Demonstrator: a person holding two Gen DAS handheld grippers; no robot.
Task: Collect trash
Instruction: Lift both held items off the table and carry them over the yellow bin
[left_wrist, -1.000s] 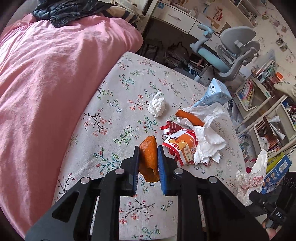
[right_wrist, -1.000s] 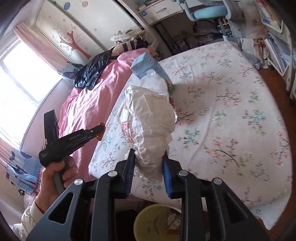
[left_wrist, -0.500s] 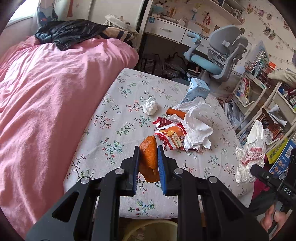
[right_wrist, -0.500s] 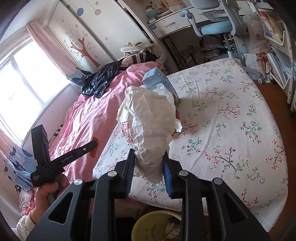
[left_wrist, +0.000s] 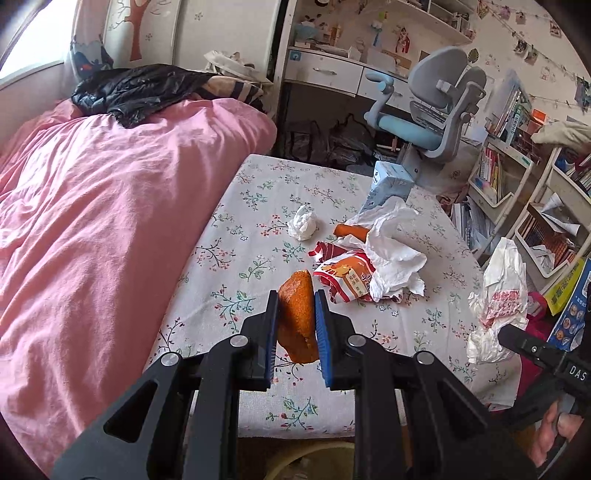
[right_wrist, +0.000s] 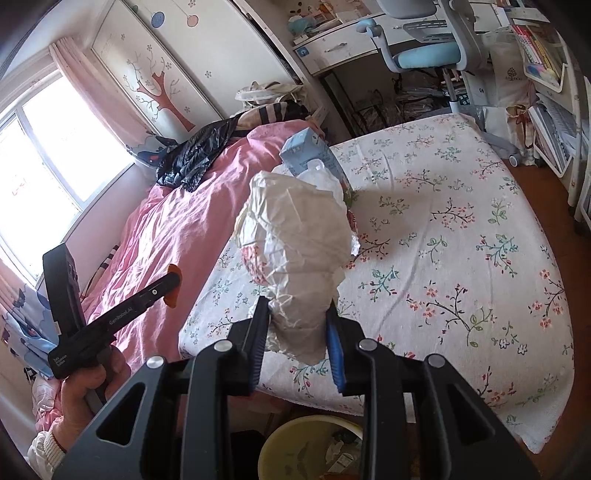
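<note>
Left tool (left_wrist: 295, 325) pinches an orange peel (left_wrist: 297, 314), right tool (right_wrist: 297, 330) a plastic bag (right_wrist: 295, 258); released off-centre, either may miss the bin (right_wrist: 310, 448) below

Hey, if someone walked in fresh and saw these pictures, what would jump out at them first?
Probably the orange peel pinched in the left gripper, held over the near edge of the floral bed. Next, the big crumpled white plastic bag gripped by the right gripper, hanging above a yellow bin on the floor. Behind the peel, a heap of wrappers and tissue still litters the bedspread beside the pink duvet.
</note>
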